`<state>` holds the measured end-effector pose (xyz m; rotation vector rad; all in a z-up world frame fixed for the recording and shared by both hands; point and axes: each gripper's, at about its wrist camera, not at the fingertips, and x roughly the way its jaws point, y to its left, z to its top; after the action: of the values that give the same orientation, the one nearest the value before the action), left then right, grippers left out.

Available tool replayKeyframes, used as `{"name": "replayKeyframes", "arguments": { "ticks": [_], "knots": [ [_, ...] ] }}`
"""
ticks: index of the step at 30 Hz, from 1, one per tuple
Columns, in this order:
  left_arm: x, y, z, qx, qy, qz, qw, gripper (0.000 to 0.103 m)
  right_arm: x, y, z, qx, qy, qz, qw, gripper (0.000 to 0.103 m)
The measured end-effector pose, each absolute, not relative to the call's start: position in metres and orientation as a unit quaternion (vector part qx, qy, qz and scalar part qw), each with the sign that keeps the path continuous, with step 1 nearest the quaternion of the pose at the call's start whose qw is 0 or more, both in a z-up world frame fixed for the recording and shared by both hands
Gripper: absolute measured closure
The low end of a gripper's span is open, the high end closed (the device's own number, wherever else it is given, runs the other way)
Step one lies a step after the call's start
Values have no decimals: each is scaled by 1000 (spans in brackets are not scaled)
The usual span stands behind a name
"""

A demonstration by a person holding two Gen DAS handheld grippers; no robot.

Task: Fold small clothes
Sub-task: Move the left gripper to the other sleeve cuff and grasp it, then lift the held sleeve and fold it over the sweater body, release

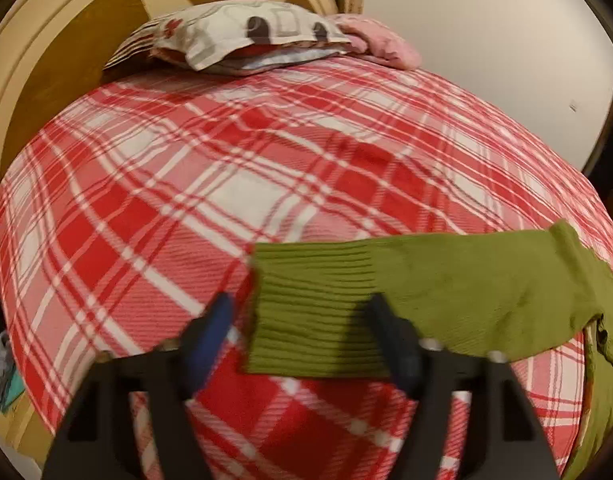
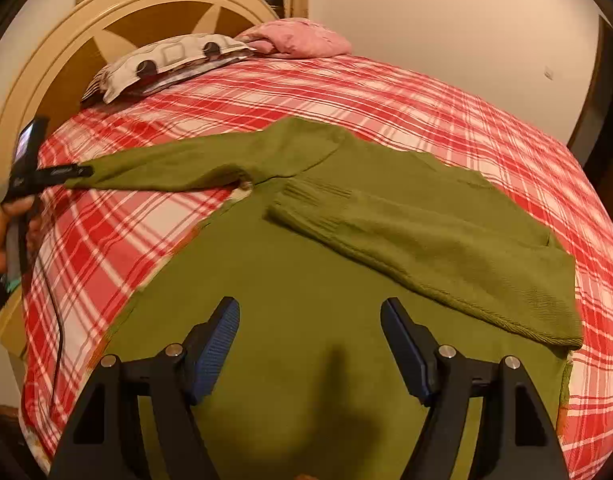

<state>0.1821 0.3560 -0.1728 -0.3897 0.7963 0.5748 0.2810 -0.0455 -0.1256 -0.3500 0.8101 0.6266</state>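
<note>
A green knit sweater [image 2: 306, 280] lies flat on the red plaid bed. Its right sleeve [image 2: 426, 240] is folded across the body. Its left sleeve [image 2: 178, 168] stretches out to the left. In the left wrist view the ribbed cuff [image 1: 318, 312] of that sleeve lies between the fingers of my left gripper [image 1: 302, 312], which is open and just over it. The left gripper also shows in the right wrist view [image 2: 78, 172] at the cuff's end. My right gripper [image 2: 310, 316] is open and empty, hovering over the sweater's body.
The bed carries a red and white plaid blanket [image 1: 226, 184]. A patterned pillow [image 1: 242, 36] and a pink cloth [image 1: 382, 48] lie at the head, against a cream and brown headboard [image 1: 66, 40]. A white wall [image 2: 446, 20] stands to the right.
</note>
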Motion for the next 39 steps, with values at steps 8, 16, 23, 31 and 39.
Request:
{"name": "replayKeyframes", "arguments": {
  "ticks": [8,16,23,31,39],
  "knots": [
    [187,350,-159,-193,381,225,876,97,263,-52,-127,-157,383,300,860,29],
    [190,335,-123,-223,352,192,888,97,262,-77,-127,-121,389,279,870,29],
    [205,310,-92,-222,331,165,902,97,260,-92,-127,-114,391,270,873,29],
    [220,268,-50,-228,304,104,919,97,254,-108,-123,-102,387,265,877,29],
    [244,217,-6,-229,274,43,933,97,246,-134,-114,-93,376,255,886,29]
  ]
}}
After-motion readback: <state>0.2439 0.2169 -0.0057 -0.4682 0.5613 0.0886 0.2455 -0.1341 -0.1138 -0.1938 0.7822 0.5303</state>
